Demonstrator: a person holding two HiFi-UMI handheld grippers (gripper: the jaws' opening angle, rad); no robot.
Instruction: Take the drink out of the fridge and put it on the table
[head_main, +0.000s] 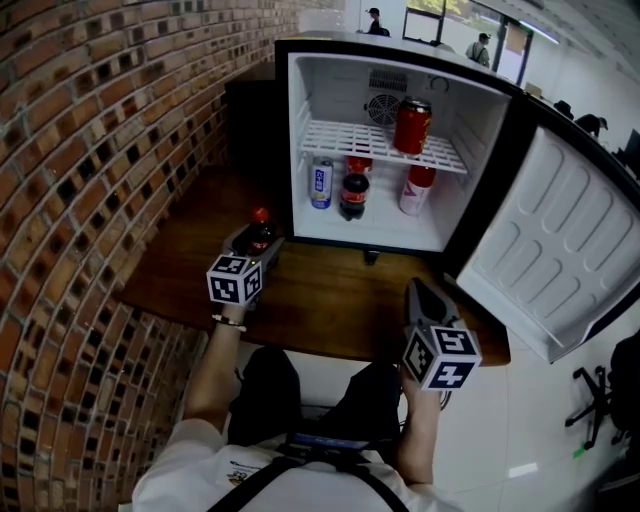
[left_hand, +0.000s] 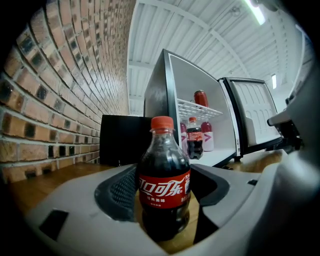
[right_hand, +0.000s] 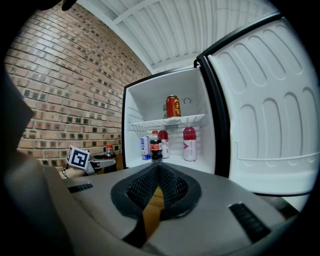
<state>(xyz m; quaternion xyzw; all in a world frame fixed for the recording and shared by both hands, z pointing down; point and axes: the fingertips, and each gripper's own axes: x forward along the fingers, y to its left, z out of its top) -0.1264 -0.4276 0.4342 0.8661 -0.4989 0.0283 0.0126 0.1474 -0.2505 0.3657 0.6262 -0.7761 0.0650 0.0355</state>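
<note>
Wooden table (head_main: 330, 300) by brick wall (head_main: 80, 150) — left tool (left_hand: 165, 210) pinching cola bottle (left_hand: 165, 165), right tool (right_hand: 158, 169) pressed together.

— What sort of place is shown?
— An office-like workspace is suggested. A mini fridge (head_main: 340, 95) is set on a wooden table (head_main: 330, 300) against a brick wall (head_main: 90, 150).
— And beyond that?
— An office chair (head_main: 597, 400) is seen on a glossy white floor (head_main: 530, 420), a strip light (left_hand: 255, 11) is fixed to the ribbed ceiling (left_hand: 170, 30) — and people (head_main: 375, 20) are seen behind.

bottle (left_hand: 164, 185): dark, red label; fridge (head_main: 330, 90): white inside; can (head_main: 412, 126): red, perhaps gold
</note>
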